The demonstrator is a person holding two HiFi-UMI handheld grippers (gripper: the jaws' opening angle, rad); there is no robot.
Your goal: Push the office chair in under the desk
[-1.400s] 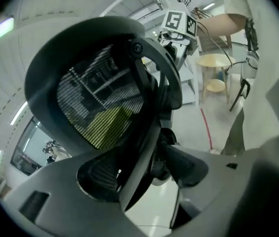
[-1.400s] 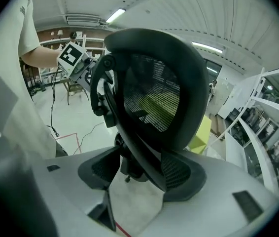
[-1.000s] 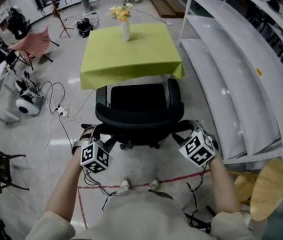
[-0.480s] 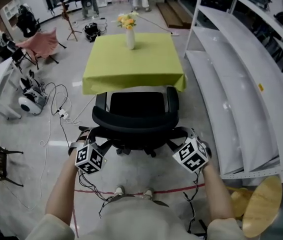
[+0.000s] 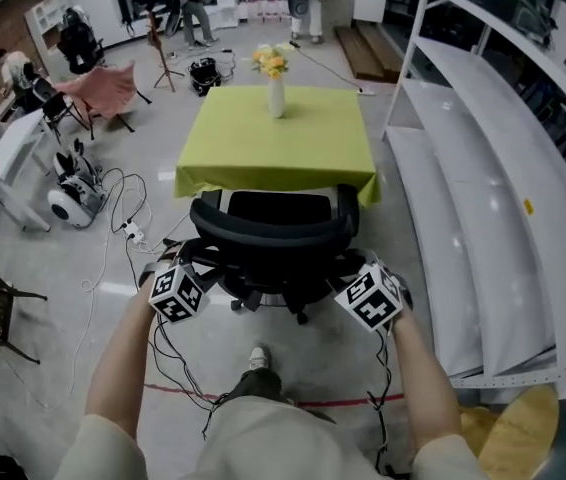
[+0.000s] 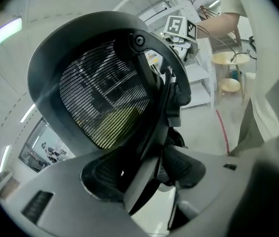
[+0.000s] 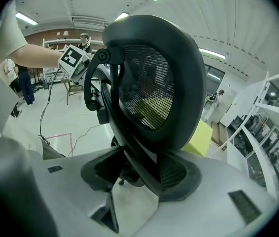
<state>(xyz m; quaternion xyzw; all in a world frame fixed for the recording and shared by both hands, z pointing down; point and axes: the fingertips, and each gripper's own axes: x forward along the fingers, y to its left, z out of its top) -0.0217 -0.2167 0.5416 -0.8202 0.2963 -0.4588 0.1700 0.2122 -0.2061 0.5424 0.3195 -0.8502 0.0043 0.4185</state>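
Observation:
The black mesh office chair [image 5: 273,233] stands in front of the desk [image 5: 278,148], which wears a yellow-green cloth and carries a vase of flowers [image 5: 275,78]. The seat's front sits at the cloth's near edge. My left gripper [image 5: 203,260] holds the left side of the backrest rim, my right gripper [image 5: 348,260] the right side. In the left gripper view the rim [image 6: 144,147] runs between the pads of the gripper [image 6: 147,174], whose jaws have just been opening slightly. In the right gripper view the gripper [image 7: 139,174] is shut on the rim [image 7: 134,157].
White curved shelving [image 5: 483,168] runs along the right of the chair. Cables [image 5: 113,228] and a white device [image 5: 68,203] lie on the floor at left. A red tape line [image 5: 333,403] crosses by my feet, with a wooden stool [image 5: 523,428] at lower right. People stand far behind the desk.
The chair has rolled toward the desk, its seat now reaching the cloth's edge. Both grippers went forward with it, and the person stepped over the red line.

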